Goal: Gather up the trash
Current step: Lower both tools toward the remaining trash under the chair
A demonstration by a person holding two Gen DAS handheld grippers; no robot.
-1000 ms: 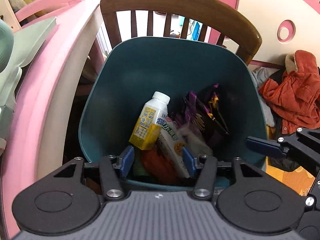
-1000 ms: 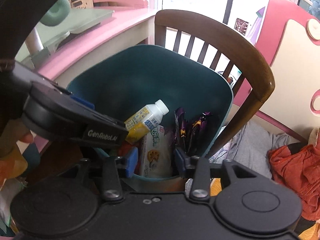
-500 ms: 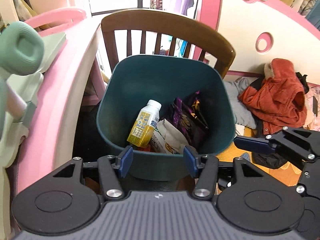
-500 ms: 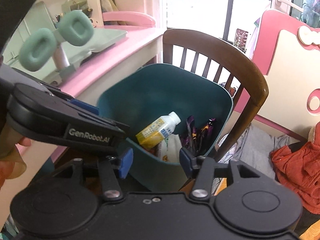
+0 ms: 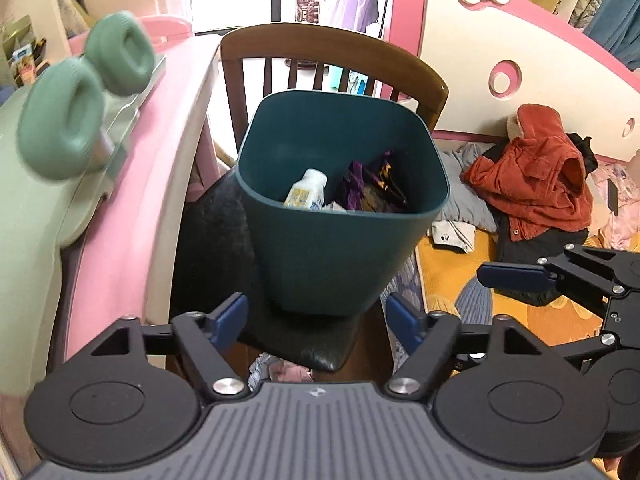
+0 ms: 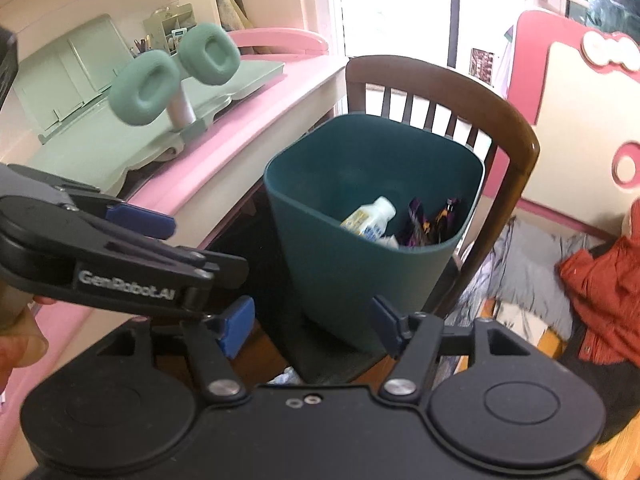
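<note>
A dark teal trash bin [image 5: 340, 248] [image 6: 360, 264] stands on the black seat of a wooden chair [image 5: 332, 46] [image 6: 516, 136]. Inside lie a small white and yellow bottle [image 5: 306, 194] [image 6: 370, 216] and purple snack wrappers [image 5: 372, 188] [image 6: 428, 222]. My left gripper [image 5: 318, 318] hangs in front of the bin, jaws opening, nothing between them. My right gripper [image 6: 308, 322] sits beside it, jaws also opening and empty. The right gripper's blue finger [image 5: 514, 276] shows at the right of the left wrist view; the left gripper's body crosses the left of the right wrist view.
A pink desk [image 5: 132, 184] [image 6: 248, 120] runs along the left with a pale green stand and green headphones [image 5: 84, 108] [image 6: 176, 74]. An orange-red jacket [image 5: 536, 184] [image 6: 604, 280] and other clothes lie on the floor at the right.
Both grippers have pulled back and up from over the bin, so its whole rim and outside now show. Both pairs of jaws have spread wider.
</note>
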